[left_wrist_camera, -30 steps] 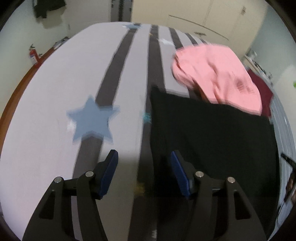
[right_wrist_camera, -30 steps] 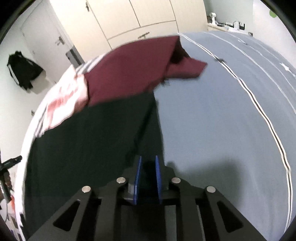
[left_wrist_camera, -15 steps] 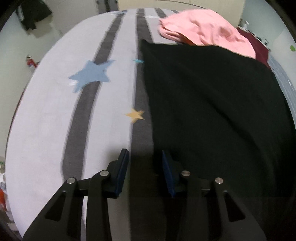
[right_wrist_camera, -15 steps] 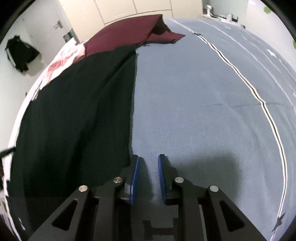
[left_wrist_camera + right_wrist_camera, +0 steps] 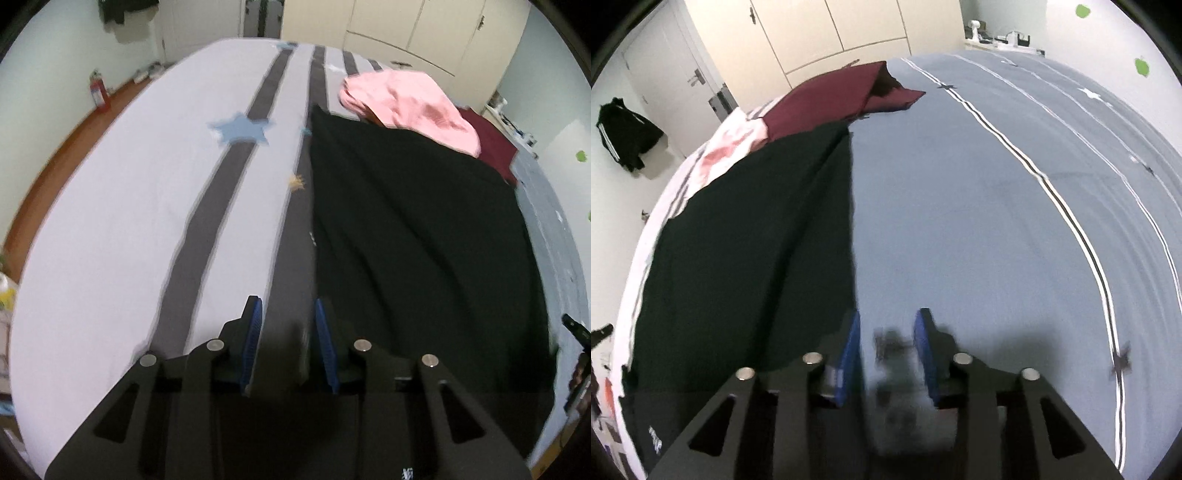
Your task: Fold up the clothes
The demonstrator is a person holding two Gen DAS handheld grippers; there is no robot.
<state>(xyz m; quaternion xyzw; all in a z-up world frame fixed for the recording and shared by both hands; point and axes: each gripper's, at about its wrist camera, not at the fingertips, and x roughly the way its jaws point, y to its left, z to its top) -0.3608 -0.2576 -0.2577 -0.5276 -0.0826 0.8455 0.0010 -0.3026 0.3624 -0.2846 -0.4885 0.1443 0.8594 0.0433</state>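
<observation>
While you hold both claws low over the bed [image 5: 110,229], your left claw [image 5: 288,343] stands part open with nothing between its pads, just beside the near left edge of the black garment [image 5: 417,258]. Your right claw [image 5: 888,354] is opening, its pads clear of cloth, just beside that garment's right edge [image 5: 746,258]. Spread flat, the black garment lies between the two claws. Beyond its far edge rest a pink garment [image 5: 410,107] and a maroon garment [image 5: 831,99].
</observation>
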